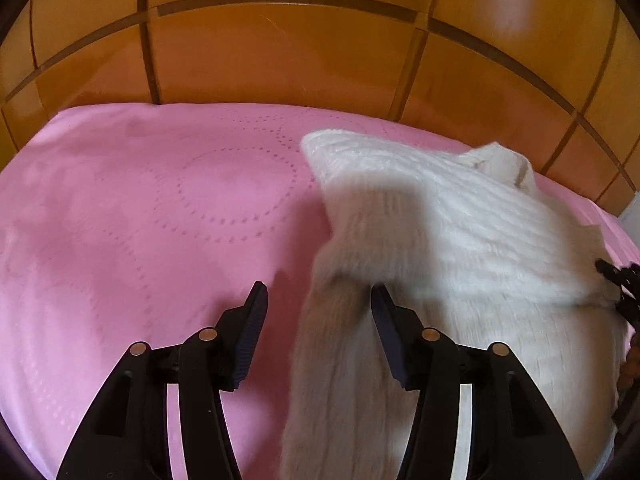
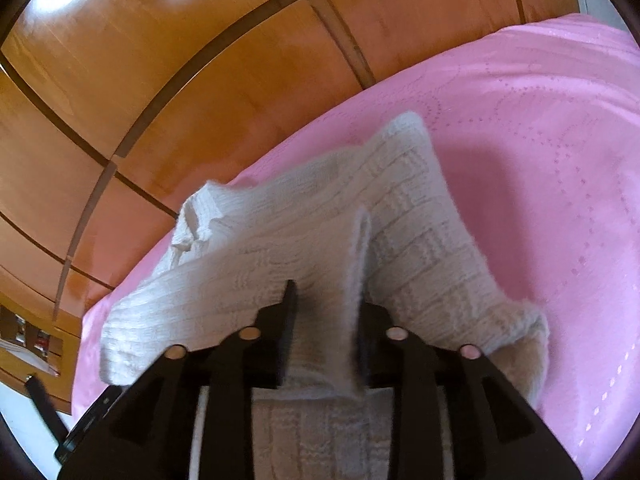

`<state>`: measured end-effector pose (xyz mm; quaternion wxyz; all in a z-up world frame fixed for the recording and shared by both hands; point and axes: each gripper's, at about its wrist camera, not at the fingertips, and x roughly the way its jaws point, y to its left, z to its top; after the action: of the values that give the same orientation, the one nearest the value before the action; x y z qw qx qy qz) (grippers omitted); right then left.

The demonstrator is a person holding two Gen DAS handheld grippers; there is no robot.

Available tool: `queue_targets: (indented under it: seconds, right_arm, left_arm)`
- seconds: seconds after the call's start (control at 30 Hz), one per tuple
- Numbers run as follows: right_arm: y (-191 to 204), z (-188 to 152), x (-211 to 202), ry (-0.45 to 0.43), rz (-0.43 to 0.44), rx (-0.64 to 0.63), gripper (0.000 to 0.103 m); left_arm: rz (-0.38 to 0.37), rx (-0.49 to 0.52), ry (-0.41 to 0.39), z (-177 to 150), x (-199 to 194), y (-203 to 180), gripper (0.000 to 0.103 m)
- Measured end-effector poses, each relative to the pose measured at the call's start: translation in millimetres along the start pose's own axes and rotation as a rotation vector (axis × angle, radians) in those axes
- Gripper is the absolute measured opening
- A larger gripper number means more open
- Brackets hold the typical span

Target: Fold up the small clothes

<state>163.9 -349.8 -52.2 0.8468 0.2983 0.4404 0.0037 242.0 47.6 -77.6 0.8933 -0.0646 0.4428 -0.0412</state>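
A small white knitted sweater (image 1: 460, 220) lies on a pink bedspread (image 1: 140, 220), its collar toward the wooden headboard. My left gripper (image 1: 320, 300) is open; a sleeve of the sweater (image 1: 336, 320) hangs down between its jaws, against the right finger. In the right wrist view the sweater (image 2: 300, 248) lies across the bed. My right gripper (image 2: 328, 304) stands part open, and a raised fold of the knit (image 2: 356, 280) rises between its fingers. Its grip on the fold is unclear. The right gripper's tip also shows at the left wrist view's right edge (image 1: 620, 280).
A glossy wooden headboard (image 1: 280, 52) with dark grooves rises behind the bed. The pink bedspread (image 2: 540, 160) stretches bare to the right of the sweater. A wooden bedside unit (image 2: 32, 344) and a dark strap (image 2: 44, 404) are at the lower left.
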Motion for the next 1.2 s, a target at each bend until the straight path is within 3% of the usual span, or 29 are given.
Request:
queue_targets:
  seconds: [0.07,0.1,0.17,0.23,0.33,0.43,0.57,0.6,0.63,0.67,0.7,0.73,0.77,0.93,1.07,1.2]
  right_arm:
    - [6.9,-0.9,1.2,0.008,0.000,-0.021,0.033]
    - [10.4,-0.9,2.5,0.015,0.000,-0.031,0.028]
    - [17.8,-0.7,-0.2,0.017,-0.013,-0.059,0.007]
    - [22.9,-0.8,-10.2,-0.006,0.003,-0.072,0.006]
    - [25.1,-6.8,-30.5,-0.045,0.028,-0.097,0.006]
    - [13.0,-18.2,-21.7,-0.022,-0.085,-0.115,0.006]
    - [-6.0,-23.3,-15.3,-0.024,-0.045,-0.044,0.006]
    - [-6.5,-23.0,-16.3,-0.027,-0.041,-0.038,0.010]
    - [-6.2,-23.2,-18.4,-0.033,-0.040,-0.039,0.015]
    - [-4.9,-22.9,-21.9,-0.040,-0.040,-0.042,0.027]
    - [-3.1,-22.3,-27.4,-0.051,-0.038,-0.047,0.041]
    - [-1.5,-22.0,-32.6,-0.065,-0.043,-0.052,0.047]
    - [2.4,-21.5,-43.6,-0.104,-0.062,-0.065,0.054]
    - [27.4,-27.0,-69.5,-0.172,-0.041,-0.142,0.060]
    - [51.1,-42.2,-45.3,-0.092,-0.047,-0.240,0.060]
    - [59.7,-45.8,-14.3,-0.043,-0.078,-0.267,0.064]
  left_arm:
    - [-0.031,-0.004,-0.014,5.3,2.2,-0.7,0.020]
    - [-0.019,0.002,-0.027,5.6,1.0,-0.5,0.012]
    - [-0.012,-0.024,-0.087,6.8,-12.0,3.6,0.008]
    - [-0.018,-0.044,-0.126,4.7,-25.2,10.4,0.007]
    - [0.066,0.063,-0.132,-12.4,-30.4,5.7,0.007]
    - [0.138,0.125,-0.029,-32.5,-9.5,5.4,0.007]
    - [0.109,0.044,-0.014,-31.1,-18.5,16.7,0.007]
    - [0.097,0.022,-0.009,-29.9,-23.0,19.9,0.007]
    - [0.093,0.010,-0.006,-28.5,-26.1,22.2,0.013]
    - [0.079,-0.009,-0.007,-26.7,-32.7,25.8,0.029]
    - [0.056,-0.030,-0.020,-25.4,-40.1,27.6,0.036]
    - [0.029,-0.055,-0.045,-22.9,-49.5,28.2,0.047]
    - [0.000,-0.085,-0.088,-19.9,-61.0,31.8,0.051]
    - [-0.092,-0.062,-0.179,10.1,-68.3,11.3,0.051]
    - [-0.149,0.044,-0.174,31.8,-41.6,-28.1,0.051]
    - [-0.137,0.093,-0.123,45.5,-7.9,-51.8,0.051]
